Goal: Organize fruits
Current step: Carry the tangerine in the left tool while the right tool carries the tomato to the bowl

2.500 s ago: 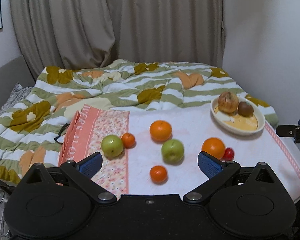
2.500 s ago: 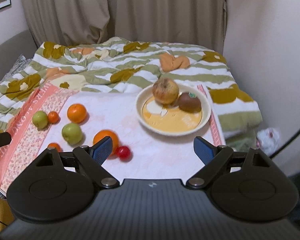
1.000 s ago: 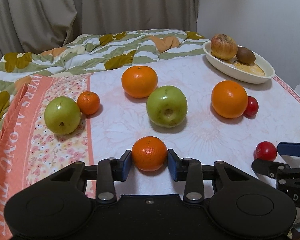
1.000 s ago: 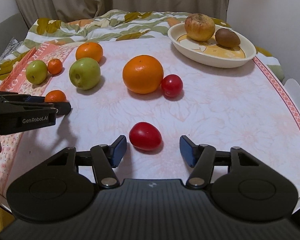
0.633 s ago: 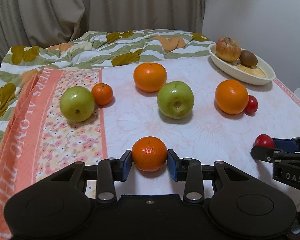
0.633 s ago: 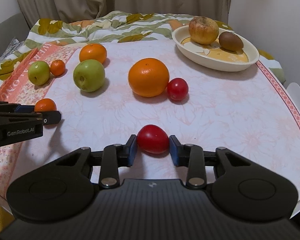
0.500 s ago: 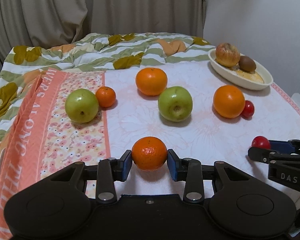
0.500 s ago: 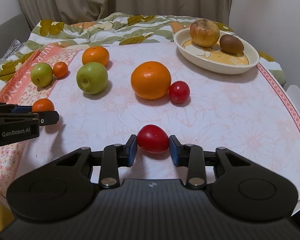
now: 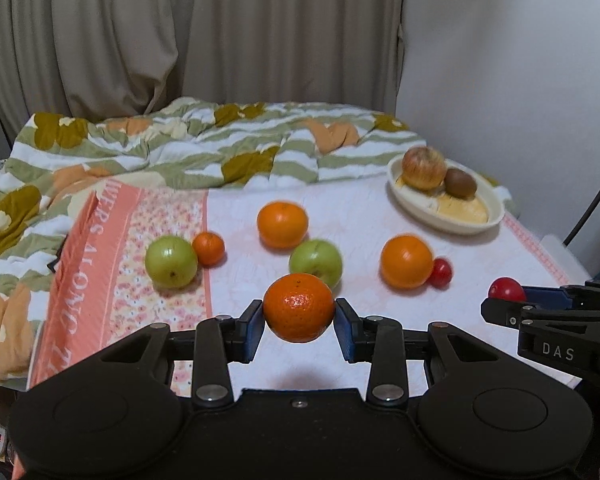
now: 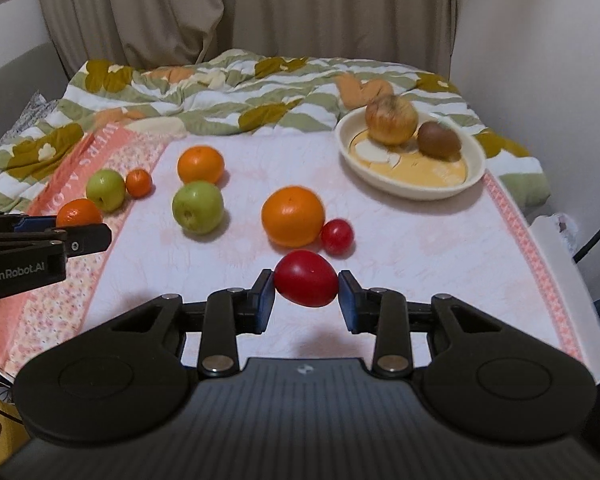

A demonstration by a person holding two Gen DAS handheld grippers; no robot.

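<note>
Orange and red fruits are riding in the two grippers, and the bowl is waiting far off to the right.

Left gripper [image 9: 299,325] is squeezing a small orange [image 9: 299,307], and right gripper [image 10: 306,300] is squeezing a red tomato [image 10: 306,278]; both fruits are hanging above the white cloth [image 10: 420,248]. Ahead and to the right, the bowl [image 10: 474,178] is sitting near the back corner, holding an apple [image 10: 391,119] and a kiwi [image 10: 439,140]. I think the right gripper is the nearer one to it, so the tomato probably has the shorter trip.
</note>
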